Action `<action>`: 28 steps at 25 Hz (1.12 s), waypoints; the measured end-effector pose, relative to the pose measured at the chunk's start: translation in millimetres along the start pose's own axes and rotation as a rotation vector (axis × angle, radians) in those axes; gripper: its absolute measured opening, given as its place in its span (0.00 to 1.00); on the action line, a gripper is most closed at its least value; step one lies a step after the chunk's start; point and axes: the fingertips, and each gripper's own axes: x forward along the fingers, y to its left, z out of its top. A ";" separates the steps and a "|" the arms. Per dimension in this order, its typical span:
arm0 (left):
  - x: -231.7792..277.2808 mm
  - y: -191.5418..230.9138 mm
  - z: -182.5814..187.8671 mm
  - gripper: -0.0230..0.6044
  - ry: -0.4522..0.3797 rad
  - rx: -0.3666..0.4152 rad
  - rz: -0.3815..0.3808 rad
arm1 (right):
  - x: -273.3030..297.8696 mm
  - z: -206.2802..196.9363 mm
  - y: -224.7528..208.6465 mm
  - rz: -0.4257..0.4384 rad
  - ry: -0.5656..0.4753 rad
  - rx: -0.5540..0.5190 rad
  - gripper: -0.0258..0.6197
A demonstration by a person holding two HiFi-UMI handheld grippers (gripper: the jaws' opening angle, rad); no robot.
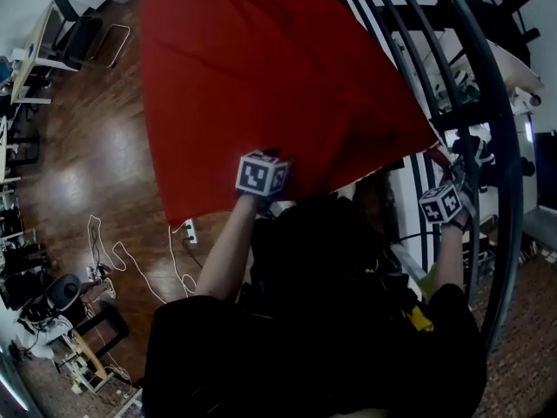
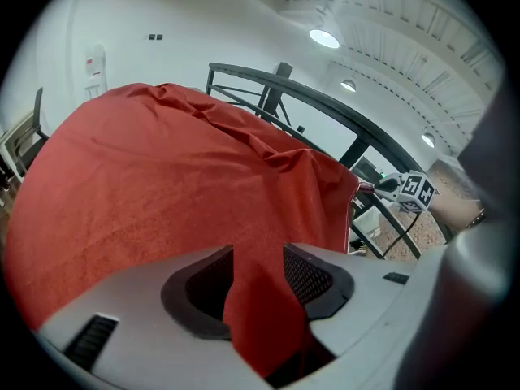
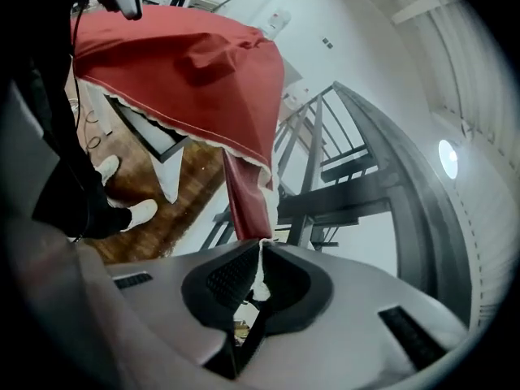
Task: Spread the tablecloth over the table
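Left gripper [image 2: 258, 281]: fingers [image 2: 313, 276] clamped on bunched fold of red tablecloth [image 1: 261, 85]. Right gripper [image 3: 258, 276]: fingers [image 3: 221, 279] pinched on white-fringed corner. Near edge stretched between both, apparently to fan cloth flat; sheet billows over counter [image 3: 168, 173].

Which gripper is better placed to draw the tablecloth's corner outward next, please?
Right, probably: the right gripper is shut on the tablecloth at its white-trimmed corner; the left gripper holds a fold mid-edge.

Black top [image 1: 331, 347], white shoes [image 3: 140, 213]
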 end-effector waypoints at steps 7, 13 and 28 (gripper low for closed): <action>5.5 -5.5 -6.1 0.35 -0.003 0.028 -0.018 | -3.1 -18.8 18.4 0.022 0.051 0.051 0.07; 3.8 -9.3 5.9 0.35 -0.008 0.070 -0.031 | -16.2 21.3 24.9 0.103 -0.037 0.167 0.22; 36.7 -67.0 22.0 0.31 0.041 0.215 -0.104 | -49.7 117.6 58.6 0.585 -0.358 0.580 0.30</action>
